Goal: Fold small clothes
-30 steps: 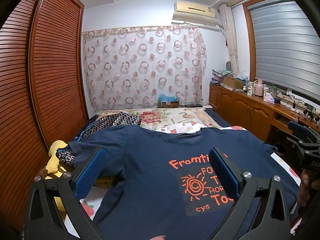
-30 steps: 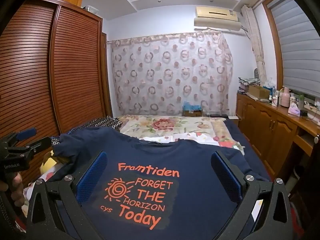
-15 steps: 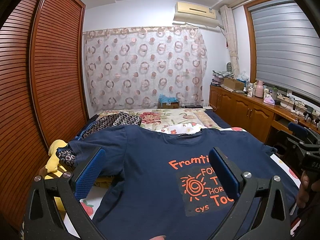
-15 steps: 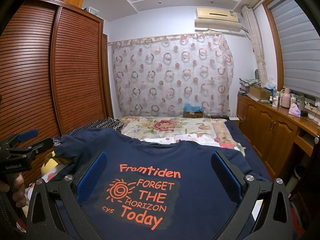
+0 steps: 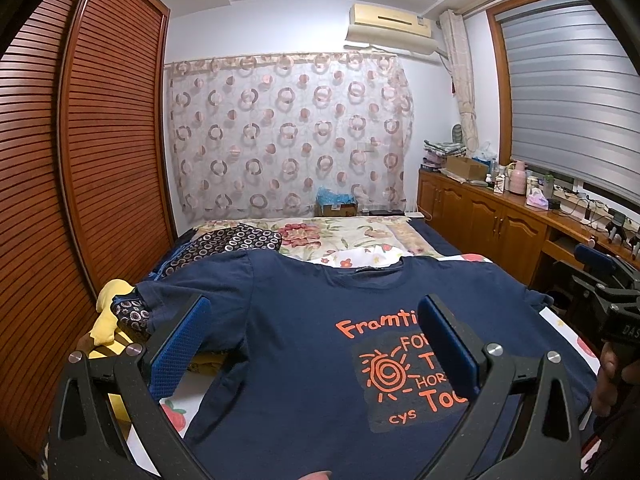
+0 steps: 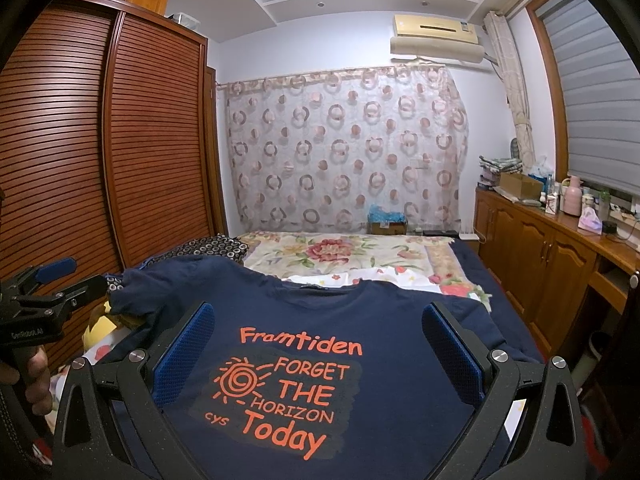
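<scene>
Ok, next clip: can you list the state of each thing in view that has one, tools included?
Navy T-shirt: spread flat on the bed, print side up, unfolded, not gripped.
Left tool: open, empty, above the shirt.
Right tool: open, empty, above the shirt.
Wardrobe doors: shut.
Curtain: drawn across.
Window blind: lowered.
Cabinet doors: shut.
Air conditioner: cannot tell whether running.

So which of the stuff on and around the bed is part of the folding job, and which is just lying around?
Part of the job:
- navy T-shirt, spread print-up
- left gripper, open
- right gripper, open

Lying about:
- yellow cloth
- circle-patterned dark garment
- pink flask
- cardboard box
</scene>
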